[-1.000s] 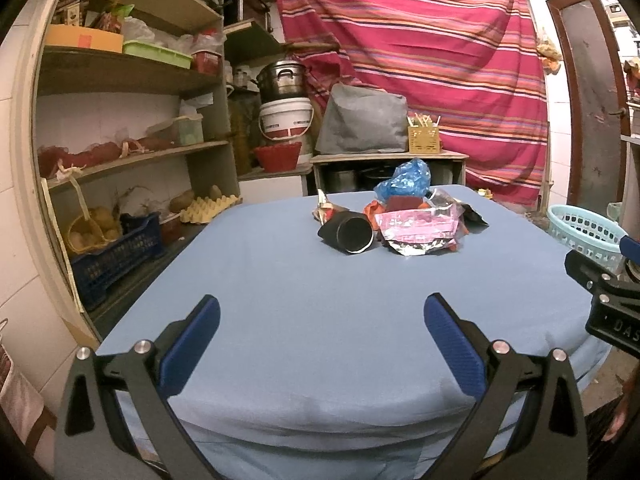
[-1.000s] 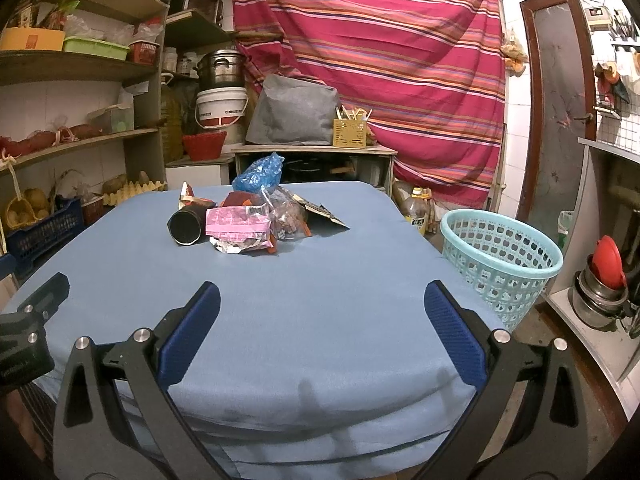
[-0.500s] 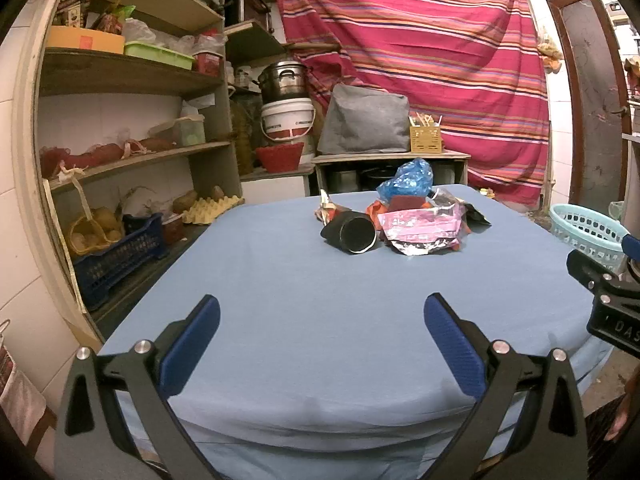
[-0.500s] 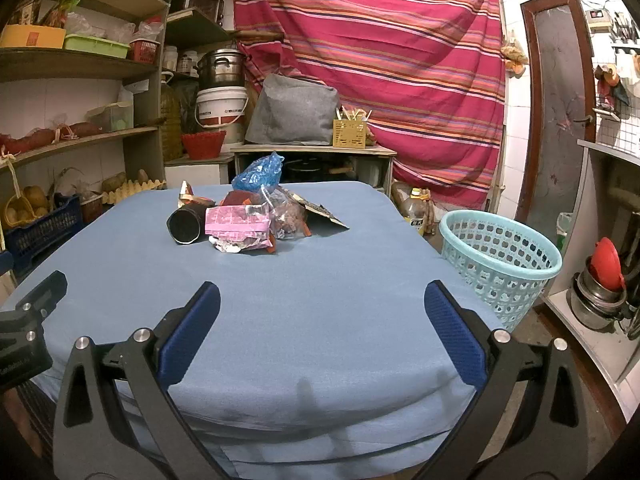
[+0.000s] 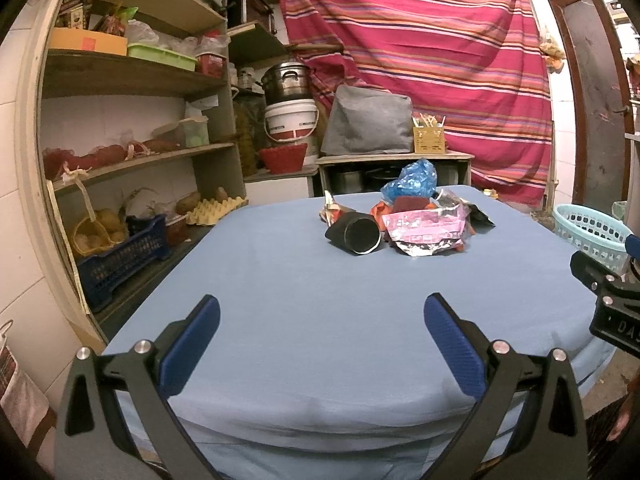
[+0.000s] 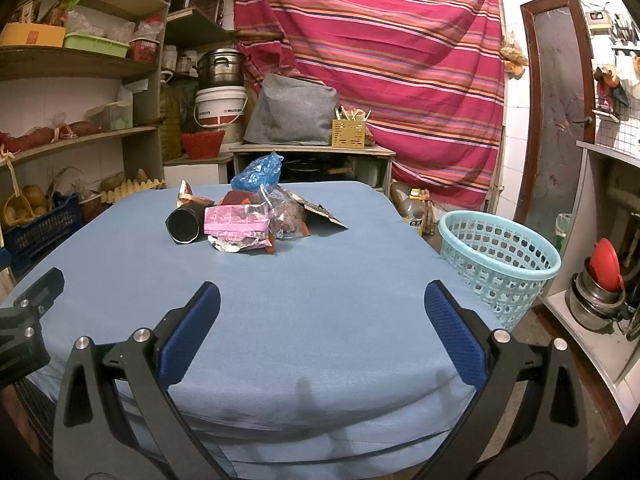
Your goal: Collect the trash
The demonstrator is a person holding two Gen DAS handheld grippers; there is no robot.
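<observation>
**Trash heaped at the far end, both tongs spread wide**

The left gripper (image 5: 322, 322) and right gripper (image 6: 322, 310) hover over the near edge of the blue-clothed table (image 6: 320, 300), jaws apart and holding nothing. A broad stretch of smooth cloth lies between them and the trash pile (image 6: 248, 216): a black cylinder (image 5: 354, 234) on its side, crinkled pink foil wrapper (image 5: 424, 228), blue plastic bag (image 5: 412, 178). The perforated turquoise basket (image 6: 498, 264) stands just past the table's right edge.

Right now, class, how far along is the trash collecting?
Nothing looks done: the trash pile, including the black tube and pink wrapper, sits on the blue table. Both the left gripper and right gripper are open, holding nothing. Everything remains to go into the basket, whose visible interior looks empty.
</observation>
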